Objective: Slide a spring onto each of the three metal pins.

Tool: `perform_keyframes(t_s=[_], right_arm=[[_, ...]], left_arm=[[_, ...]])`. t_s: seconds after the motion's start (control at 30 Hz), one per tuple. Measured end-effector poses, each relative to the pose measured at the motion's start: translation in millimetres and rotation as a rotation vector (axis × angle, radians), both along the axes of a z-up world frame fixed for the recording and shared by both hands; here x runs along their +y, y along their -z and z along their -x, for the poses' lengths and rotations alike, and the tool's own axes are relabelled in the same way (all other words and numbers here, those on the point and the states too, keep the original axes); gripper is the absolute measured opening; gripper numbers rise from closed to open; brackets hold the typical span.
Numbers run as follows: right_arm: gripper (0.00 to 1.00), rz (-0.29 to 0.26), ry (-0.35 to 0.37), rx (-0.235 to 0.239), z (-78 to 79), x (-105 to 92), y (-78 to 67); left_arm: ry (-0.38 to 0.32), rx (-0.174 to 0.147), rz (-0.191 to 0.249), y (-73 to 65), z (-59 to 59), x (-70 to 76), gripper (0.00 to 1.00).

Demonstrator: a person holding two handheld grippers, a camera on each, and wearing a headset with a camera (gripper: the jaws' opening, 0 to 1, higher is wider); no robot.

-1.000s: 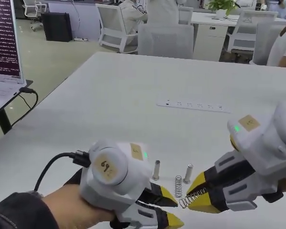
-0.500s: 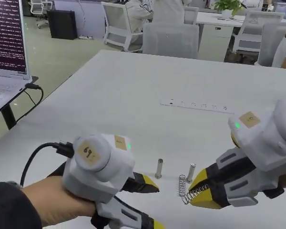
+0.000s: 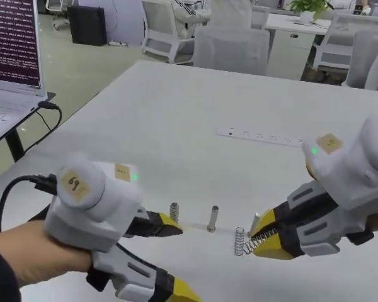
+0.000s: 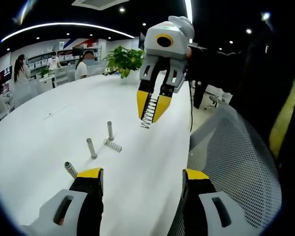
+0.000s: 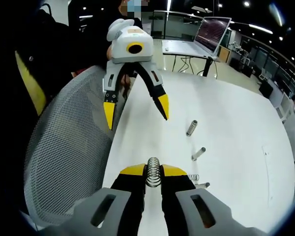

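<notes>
Three metal pins stand on the counter (image 3: 176, 126): left pin (image 3: 174, 206), middle pin (image 3: 213, 218), right pin (image 4: 110, 131). Three springs: one fitted spring (image 4: 71, 170) on the left pin, one loose spring (image 3: 239, 241) on the counter, one held spring (image 4: 148, 110). Two tongs: left tongs (image 4: 142, 174) and right tongs (image 5: 153, 173). One power strip (image 3: 259, 136) and one laptop (image 3: 9, 56) are there too.

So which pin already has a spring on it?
The leftmost pin in the head view, nearest the left gripper: coils wrap it, while the middle pin and right pin are bare.
</notes>
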State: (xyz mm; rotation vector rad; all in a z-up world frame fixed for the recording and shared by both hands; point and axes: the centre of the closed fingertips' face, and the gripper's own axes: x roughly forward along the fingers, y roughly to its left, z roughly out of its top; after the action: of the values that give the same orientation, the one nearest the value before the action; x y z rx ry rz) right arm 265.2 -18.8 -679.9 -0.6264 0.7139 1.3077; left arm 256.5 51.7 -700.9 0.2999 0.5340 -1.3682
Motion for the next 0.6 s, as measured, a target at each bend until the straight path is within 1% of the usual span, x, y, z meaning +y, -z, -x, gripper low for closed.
perform_keyframes(t_s=[0.13, 0.17, 0.2, 0.23, 0.3, 0.4, 0.47, 0.5, 0.6], right_arm=[[0.09, 0.014, -0.005, -0.007, -7.6, 0.9, -4.4], [0.09, 0.020, -0.005, -0.008, -9.2, 0.7, -4.5], [0.09, 0.025, -0.007, -0.011, -11.3, 0.4, -4.6], [0.09, 0.025, -0.006, -0.012, -12.1, 0.6, -4.8], [0.09, 0.031, -0.006, -0.010, -16.3, 1.0, -5.1], [0.09, 0.049, -0.005, -0.016, -22.5, 1.2, -5.3], [0.09, 0.061, -0.001, -0.019, -28.4, 2.1, -6.0], [0.09, 0.070, -0.003, -0.021, -30.4, 2.1, -5.9], [0.09, 0.099, -0.012, -0.028, -39.4, 4.3, -6.5]], left_arm=[[-0.008, -0.008, 0.025, -2.5, 0.9, 7.9, 0.63], [-0.011, -0.015, 0.030, -3.0, 0.7, 9.8, 0.63], [-0.011, -0.030, 0.041, -4.7, 0.0, 11.3, 0.64], [-0.012, -0.034, 0.046, -5.4, -0.1, 12.0, 0.64], [-0.023, -0.028, 0.060, -6.3, -0.4, 16.4, 0.65], [-0.037, -0.039, 0.075, -7.2, -2.0, 20.1, 0.66], [-0.050, -0.038, 0.085, -7.5, -3.0, 22.3, 0.67], [-0.055, -0.043, 0.091, -7.8, -3.4, 23.3, 0.67], [-0.072, -0.045, 0.095, -6.8, -3.5, 27.6, 0.67]])
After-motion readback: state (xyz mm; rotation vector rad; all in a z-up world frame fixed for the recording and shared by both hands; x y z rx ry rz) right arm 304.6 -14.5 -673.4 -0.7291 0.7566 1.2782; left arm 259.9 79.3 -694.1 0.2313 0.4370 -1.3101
